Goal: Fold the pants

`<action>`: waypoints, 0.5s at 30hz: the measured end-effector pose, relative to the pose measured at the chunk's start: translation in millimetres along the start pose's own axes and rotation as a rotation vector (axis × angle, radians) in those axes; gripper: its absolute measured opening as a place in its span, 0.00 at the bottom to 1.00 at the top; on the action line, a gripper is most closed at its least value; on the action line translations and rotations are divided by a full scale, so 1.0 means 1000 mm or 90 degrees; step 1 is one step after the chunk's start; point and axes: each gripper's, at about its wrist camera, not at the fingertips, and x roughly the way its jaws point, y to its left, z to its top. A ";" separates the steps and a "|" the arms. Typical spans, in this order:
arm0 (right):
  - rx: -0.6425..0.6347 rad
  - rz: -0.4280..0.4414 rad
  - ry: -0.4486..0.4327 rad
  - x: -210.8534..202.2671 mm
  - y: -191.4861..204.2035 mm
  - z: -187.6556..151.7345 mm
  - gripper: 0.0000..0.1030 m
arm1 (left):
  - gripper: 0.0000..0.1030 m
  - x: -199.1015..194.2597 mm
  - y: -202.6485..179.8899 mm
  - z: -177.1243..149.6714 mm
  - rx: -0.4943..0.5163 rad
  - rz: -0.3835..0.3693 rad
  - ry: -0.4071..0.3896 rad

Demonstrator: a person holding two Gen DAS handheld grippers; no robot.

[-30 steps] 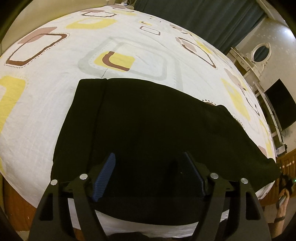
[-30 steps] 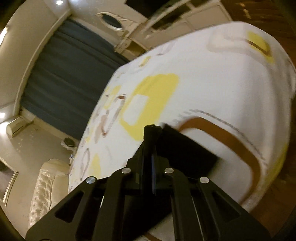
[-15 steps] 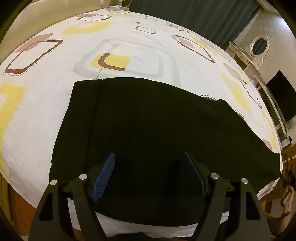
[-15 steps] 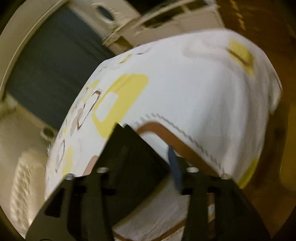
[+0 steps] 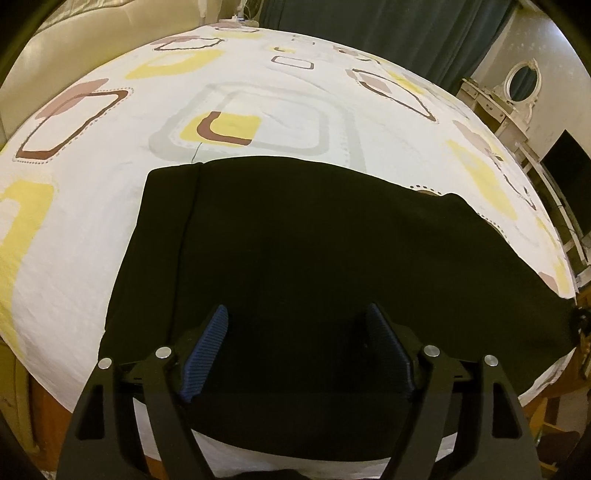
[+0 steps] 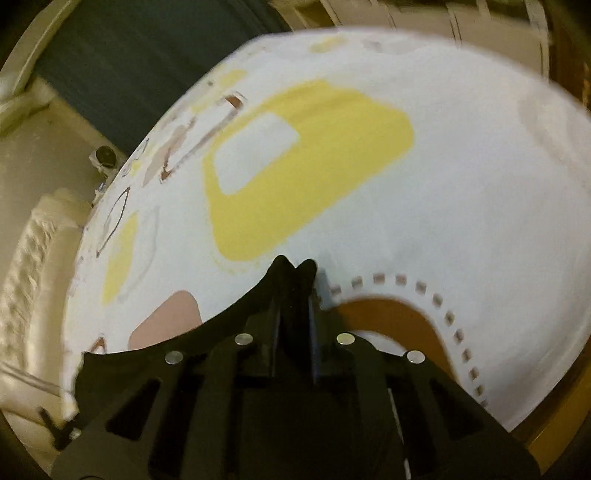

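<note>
Black pants [image 5: 314,251] lie flat across the near part of a bed with a white sheet printed with yellow and brown squares [image 5: 236,110]. My left gripper [image 5: 297,332] hovers open over the near edge of the pants, empty. In the right wrist view my right gripper [image 6: 293,267] is shut on the black pants fabric [image 6: 207,336], which spreads away to the left from its tips; the pinched corner is hard to tell apart from the black fingers.
The bed's near edge and wooden frame [image 5: 40,402] are at the lower left. A dark curtain [image 5: 369,29] hangs behind the bed. A dresser with an oval mirror [image 5: 522,81] and a dark screen [image 5: 569,162] stand at the right. A padded headboard [image 6: 33,266] shows in the right wrist view.
My right gripper opened half a second ago and has now shut on the pants' edge, having swung over the bed. My left gripper stayed open and rose slightly.
</note>
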 end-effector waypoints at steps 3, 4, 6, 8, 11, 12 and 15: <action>0.054 -0.043 -0.029 0.006 -0.025 -0.002 0.05 | 0.75 0.002 -0.001 -0.001 0.006 0.006 -0.003; 0.079 -0.048 -0.009 0.017 -0.037 -0.007 0.05 | 0.75 0.003 -0.001 -0.001 0.006 0.004 -0.002; 0.123 -0.008 -0.012 0.025 -0.051 -0.014 0.06 | 0.75 0.003 -0.002 -0.001 0.006 0.006 -0.003; 0.161 0.035 -0.014 0.022 -0.059 -0.014 0.09 | 0.76 0.003 -0.003 -0.001 0.007 0.006 -0.003; 0.155 0.040 -0.019 0.010 -0.064 -0.007 0.26 | 0.77 0.003 -0.004 -0.001 0.009 0.008 -0.006; 0.159 0.044 -0.017 0.004 -0.069 -0.005 0.33 | 0.77 0.003 -0.005 -0.001 0.011 0.008 -0.008; 0.176 0.078 -0.002 -0.009 -0.082 -0.004 0.43 | 0.77 0.003 -0.006 0.000 0.013 0.009 -0.011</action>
